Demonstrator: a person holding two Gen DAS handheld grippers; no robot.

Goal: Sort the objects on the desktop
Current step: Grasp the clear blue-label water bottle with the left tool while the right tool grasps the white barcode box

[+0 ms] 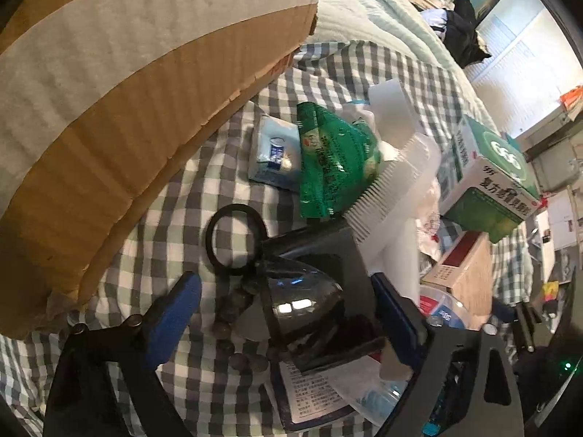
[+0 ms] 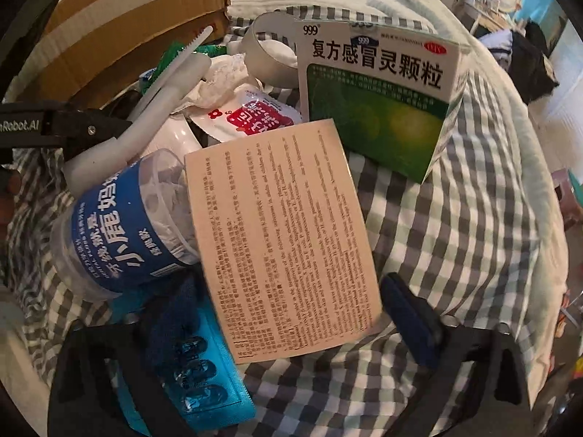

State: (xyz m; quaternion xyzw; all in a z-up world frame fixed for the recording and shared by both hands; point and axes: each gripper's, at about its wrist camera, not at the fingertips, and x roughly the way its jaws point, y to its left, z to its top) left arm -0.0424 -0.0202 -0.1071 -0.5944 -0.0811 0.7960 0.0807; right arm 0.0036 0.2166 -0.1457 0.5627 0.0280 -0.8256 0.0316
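Dark packaged item (image 1: 313,302) sits between the wide left claw (image 1: 288,317) — seemingly untouched.

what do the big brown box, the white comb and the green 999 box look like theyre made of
Brown box: corrugated cardboard, matte, with torn fluted edges and pale tape. White comb: looks like moulded plastic, slightly translucent, with fine even teeth. Green 999 box: thin printed paperboard with a faint sheen.

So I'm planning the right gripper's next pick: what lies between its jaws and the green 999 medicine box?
In the right wrist view, a beige printed box fills the stretch from the right gripper to the green 999 medicine box.
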